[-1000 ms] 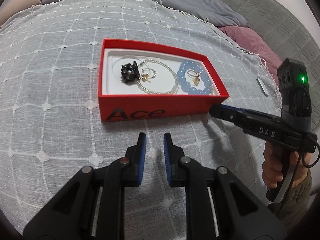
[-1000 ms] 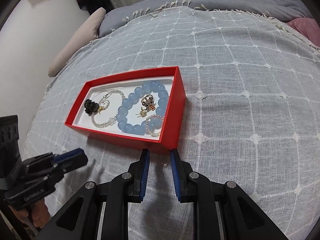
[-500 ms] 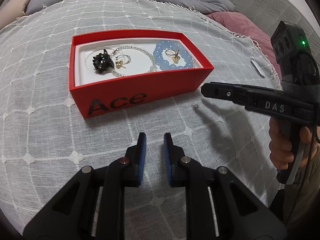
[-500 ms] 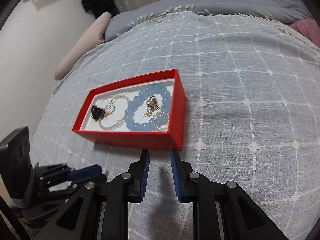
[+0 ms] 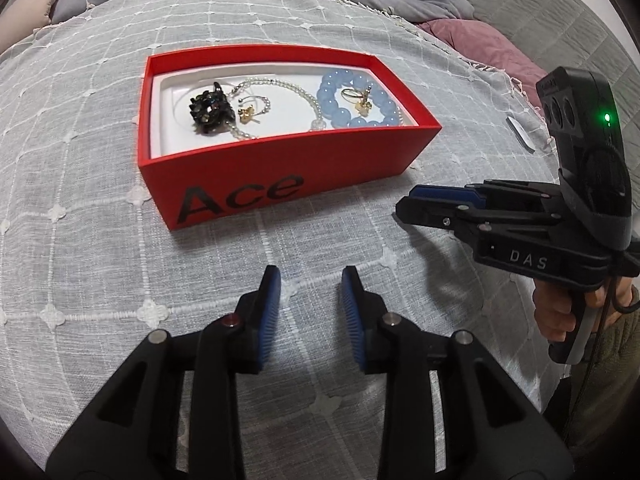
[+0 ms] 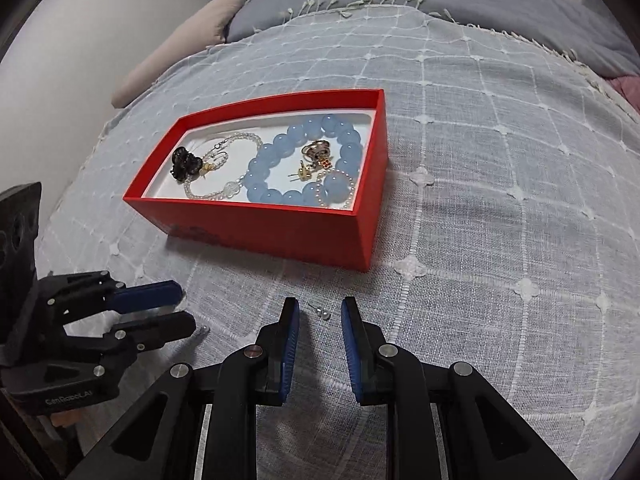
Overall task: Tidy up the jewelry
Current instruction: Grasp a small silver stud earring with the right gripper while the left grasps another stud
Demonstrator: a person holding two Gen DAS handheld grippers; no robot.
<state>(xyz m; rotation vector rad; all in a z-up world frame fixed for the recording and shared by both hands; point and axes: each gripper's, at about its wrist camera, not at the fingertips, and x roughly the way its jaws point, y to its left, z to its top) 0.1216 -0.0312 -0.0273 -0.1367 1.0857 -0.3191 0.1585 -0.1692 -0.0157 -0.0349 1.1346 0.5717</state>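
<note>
A red box [image 5: 280, 168] [image 6: 280, 236] on a grey checked cloth holds a blue bead bracelet [image 5: 352, 100] [image 6: 296, 160], a clear bead bracelet [image 6: 224, 190], a dark brooch [image 5: 208, 108] [image 6: 185, 162], gold earrings [image 5: 247, 114] and a ring [image 6: 316, 150]. A small pearl stud earring [image 6: 322, 313] lies on the cloth in front of the box, between the tips of my open right gripper [image 6: 319, 314] [image 5: 412, 200]. Another small stud [image 6: 202, 330] lies by my open, empty left gripper [image 5: 308, 284] [image 6: 182, 308].
The grey cloth [image 6: 500, 220] covers a bed with a fringed edge. A beige pillow [image 6: 180, 52] lies at the far left. A pink blanket [image 5: 492, 48] and a small white tag [image 5: 520, 136] lie to the right of the box.
Both grippers have moved nearer to the box and lower. My right gripper now has the pearl stud between its fingertips, and both grippers have opened a little wider.
</note>
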